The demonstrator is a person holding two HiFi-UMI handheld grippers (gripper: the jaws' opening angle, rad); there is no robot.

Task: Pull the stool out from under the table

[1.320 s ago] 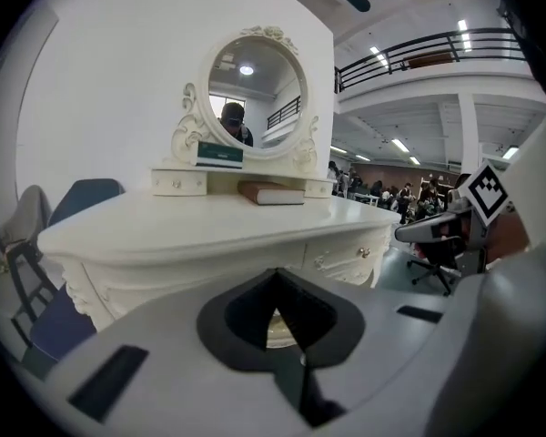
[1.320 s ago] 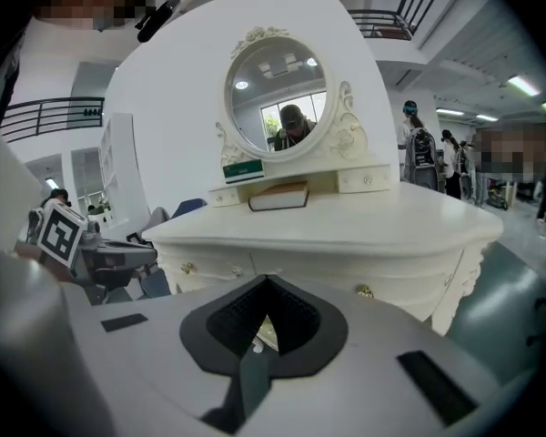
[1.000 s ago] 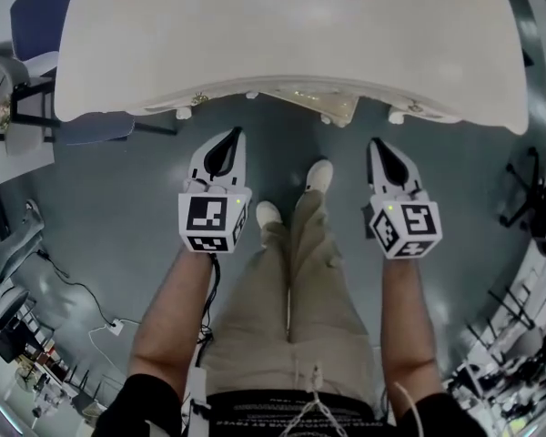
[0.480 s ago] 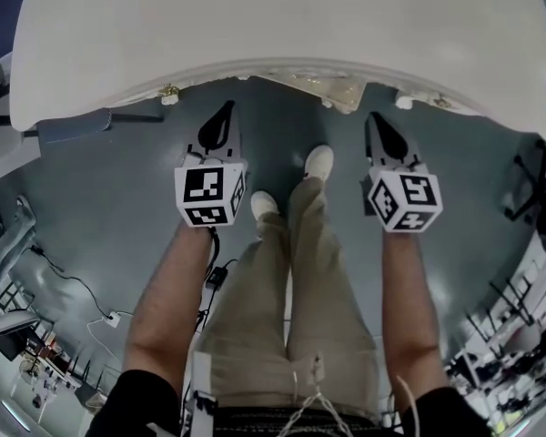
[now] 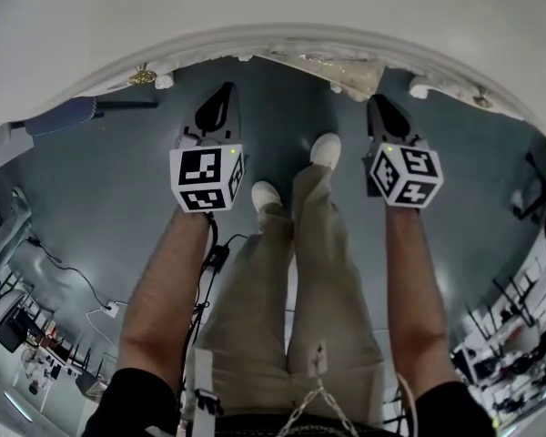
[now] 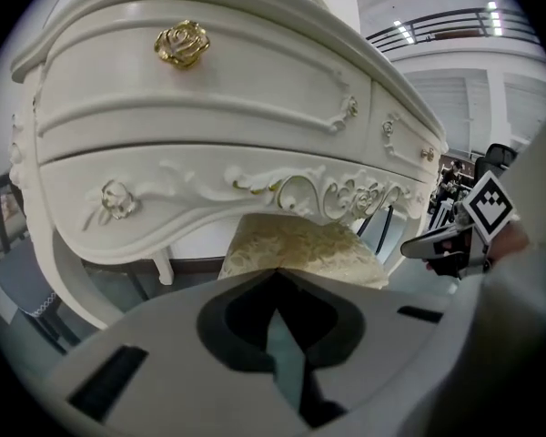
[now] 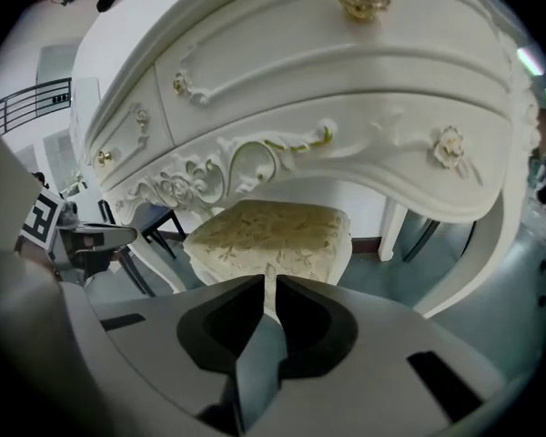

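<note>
L gripper [image 5: 220,98] hangs low in front of the table [image 5: 273,16], short of the stool, jaws clenched tip to tip w/ nothing in them; going in like that it can only shove or hook, not grip, so the jaws would need to spread first; a cable [image 5: 216,256] trails off it by the L leg, & a step back during the pull could snag it. Mid-frame the stool [image 5: 346,66] sits tucked in the kneehole under the carved apron [image 6: 291,189], only its gold cushion [image 6: 300,248] showing, legs hidden; clearance above the seat looks tight, so lifting while pulling would prob. knock cushion or jaws vs the carving; a soft seat pinched on one side may also slip, or let the stool twist & catch a table leg [image 7: 393,230]. The person's shoes [image 5: 326,150] stand right in the pull path; the stool could run into them unless they back off. R gripper [image 5: 379,107] is likewise clamped together & empty, apart from the stool; if the two don't take hold evenly, the stool skews.
</note>
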